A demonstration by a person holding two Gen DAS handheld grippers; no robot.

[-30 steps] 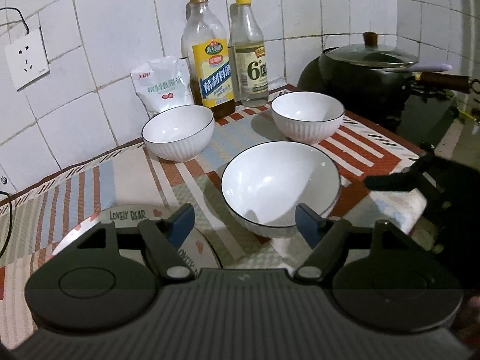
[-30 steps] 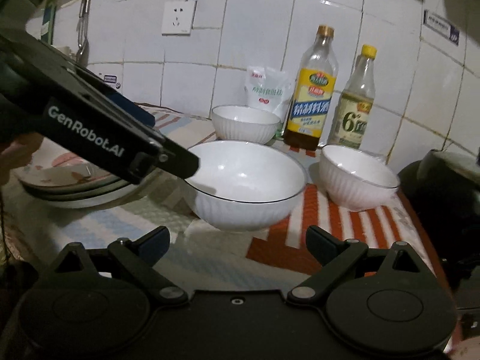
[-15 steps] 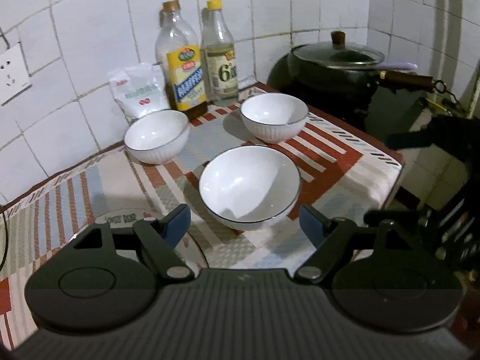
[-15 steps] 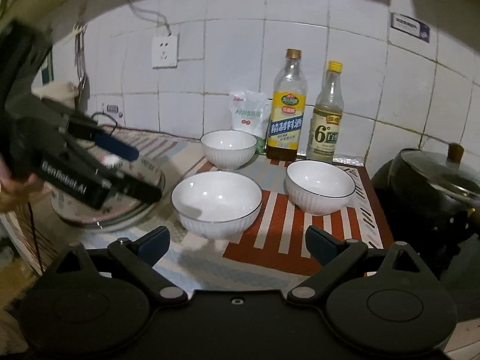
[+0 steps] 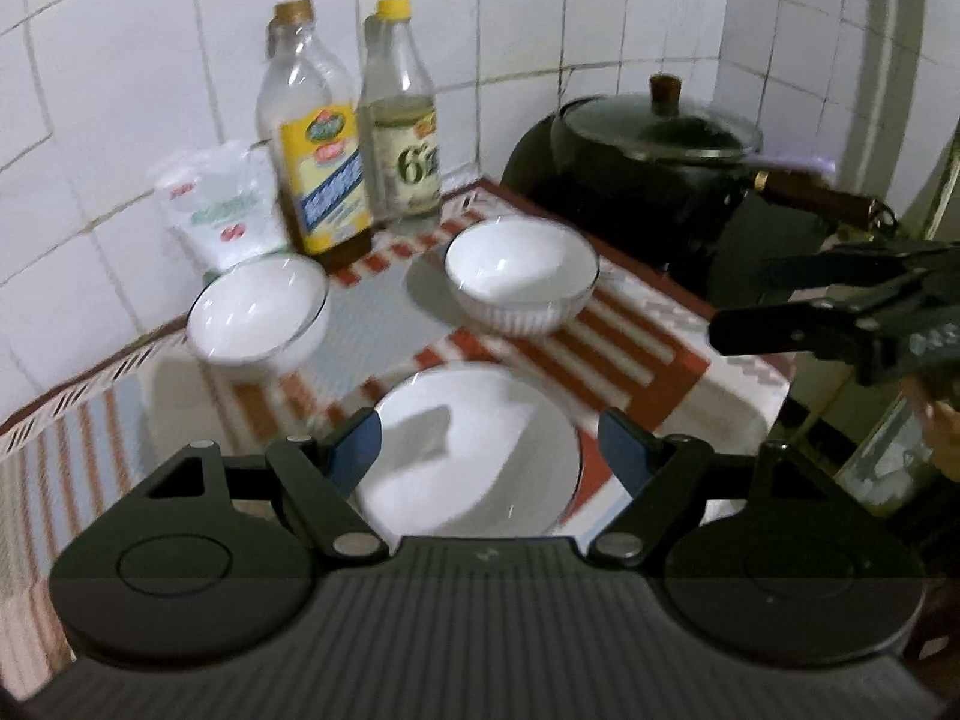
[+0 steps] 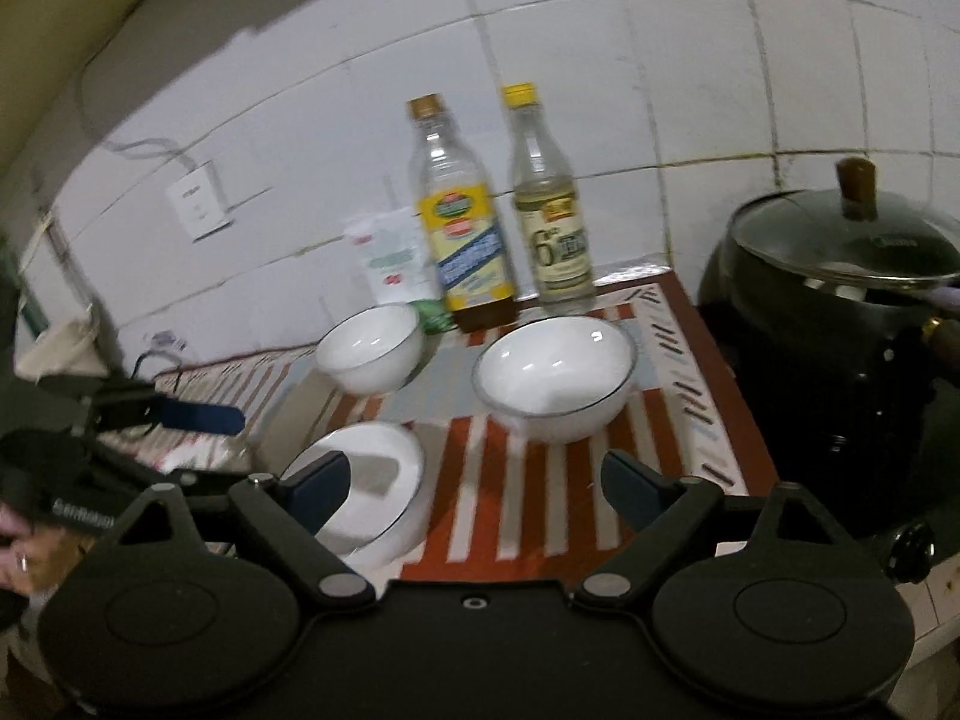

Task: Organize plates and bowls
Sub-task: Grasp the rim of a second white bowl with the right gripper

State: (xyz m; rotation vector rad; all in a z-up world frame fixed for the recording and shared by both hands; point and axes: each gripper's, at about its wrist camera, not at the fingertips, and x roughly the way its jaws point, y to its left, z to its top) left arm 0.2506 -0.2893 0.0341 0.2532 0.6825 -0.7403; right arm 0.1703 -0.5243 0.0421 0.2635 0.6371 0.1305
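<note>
Both pairs of blue-padded fingers stand wide apart with nothing gripped. Left gripper [image 5: 489, 450] hangs over the near bowl [image 5: 474, 450], whose rim shows between the pads without touching either as far as can be told. Right gripper [image 6: 474, 486] has just been closing a little, though its jaws are wide and no thing sits between them; its left pad overlaps the near bowl in the right wrist view, contact unclear.

Three white bowls with thin dark rims sit apart on a striped cloth [image 5: 648, 354] in red, white and blue-grey. Behind the near bowl are the left bowl [image 5: 258, 315], by the wall, and the right bowl [image 5: 521, 279], near a black lidded pot [image 5: 654, 180].

Against the tiled wall stand two bottles side by side. One bottle [image 6: 462, 240] has a yellow and blue label, its writing blurred. Next to it the yellow-capped bottle [image 6: 549, 210] has a pale label with a large "6" legible. A white bag [image 6: 393, 261] with green and red print, unreadable, leans behind the left bowl. In the right wrist view, white lettering on the left gripper's side starts "GenRobo" but is too blurred to read fully. A wall socket [image 6: 201, 207] is mounted on the tiles.
</note>
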